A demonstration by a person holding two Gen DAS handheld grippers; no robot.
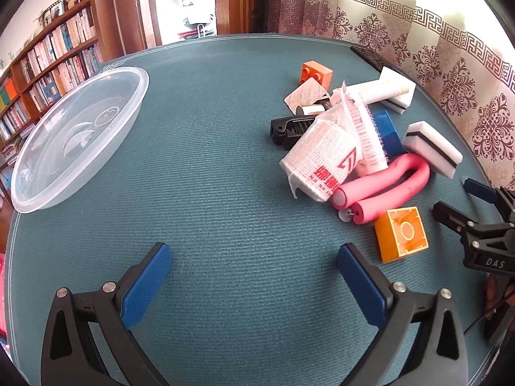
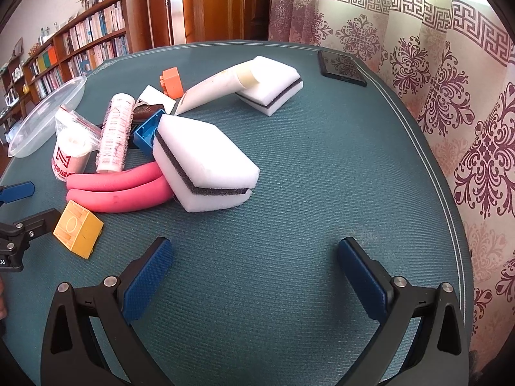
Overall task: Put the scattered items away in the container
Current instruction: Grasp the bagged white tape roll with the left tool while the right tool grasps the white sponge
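A clear plastic container (image 1: 77, 135) lies at the table's far left, seen also as the container (image 2: 45, 112) in the right wrist view. A heap of items sits right of it: pink foam roller (image 1: 383, 189), yellow brick (image 1: 402, 233), white bandage roll (image 1: 322, 160), two white sponges (image 2: 206, 164), a cream tube (image 2: 219, 88), orange brick (image 1: 317, 72), blue brick (image 2: 146, 132). My left gripper (image 1: 254, 257) hangs open over bare cloth, left of the yellow brick. My right gripper (image 2: 254, 254) is open, just short of the near sponge.
A black phone (image 2: 341, 67) lies at the far right edge of the teal table cloth (image 1: 209, 128). A patterned curtain (image 2: 450, 80) hangs close along the right side. A bookshelf (image 1: 48, 64) and a door stand beyond the table.
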